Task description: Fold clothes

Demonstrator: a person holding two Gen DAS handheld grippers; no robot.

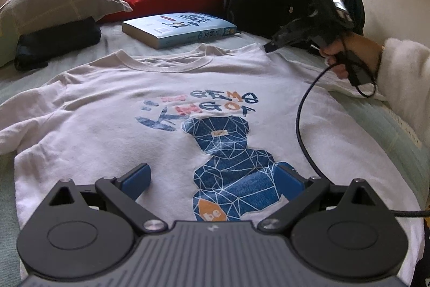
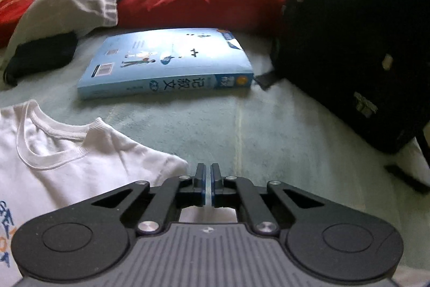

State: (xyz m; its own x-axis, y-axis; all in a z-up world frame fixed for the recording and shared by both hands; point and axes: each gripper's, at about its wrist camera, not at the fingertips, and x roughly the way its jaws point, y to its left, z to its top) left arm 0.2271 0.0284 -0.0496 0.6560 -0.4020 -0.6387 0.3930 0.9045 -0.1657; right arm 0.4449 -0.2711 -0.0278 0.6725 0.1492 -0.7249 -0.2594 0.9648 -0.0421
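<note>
White T-shirt [image 1: 113, 125] flat, print up, on pale green bedsheet [image 2: 268, 125], collar far; left gripper [image 1: 212, 179] over near hem, fingers wide apart, nothing held; right gripper [image 2: 207, 174] at shirt's far-right shoulder, fingers nearly touching, thin pale strip btwn pads, can't tell if cloth; blue book [image 2: 166, 63], black backpack [image 2: 362, 45] beyond.

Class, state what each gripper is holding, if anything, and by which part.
Left gripper: nothing; its jaws stand open over the T-shirt. Right gripper: jaws shut at the shirt's shoulder edge; whether cloth is pinched cannot be told.
</note>
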